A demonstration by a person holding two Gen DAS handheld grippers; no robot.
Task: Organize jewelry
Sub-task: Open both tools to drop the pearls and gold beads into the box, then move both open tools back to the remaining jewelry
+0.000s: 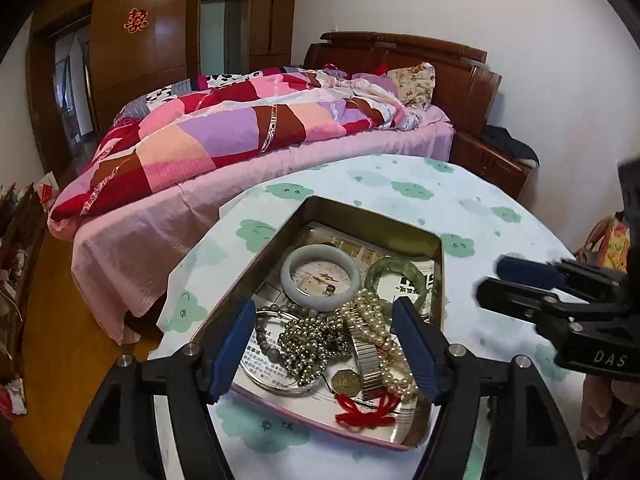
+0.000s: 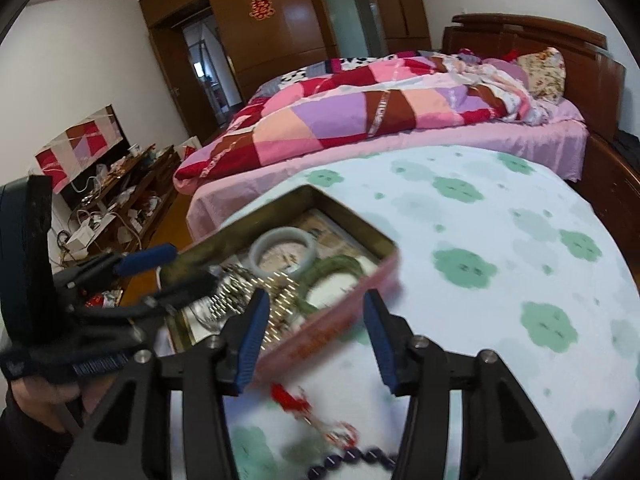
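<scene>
— How are the grippers held?
— The left gripper (image 1: 324, 344) is poised over the tin (image 1: 372, 216) on the table (image 1: 500, 208), fingers spread, nothing gripped. The right gripper (image 2: 316, 340) is angled toward the tin's side, fingers likewise apart.
— And the jewelry?
— Bangles (image 1: 320, 276), pearls (image 1: 372, 316) and a watch (image 1: 366, 356) are heaped in the tin; a red tassel (image 2: 292, 400) is seen on the cloth.

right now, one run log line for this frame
stage: sorting | left gripper: open over tin | right gripper: open, empty | red-tasselled beads: on tablecloth
</scene>
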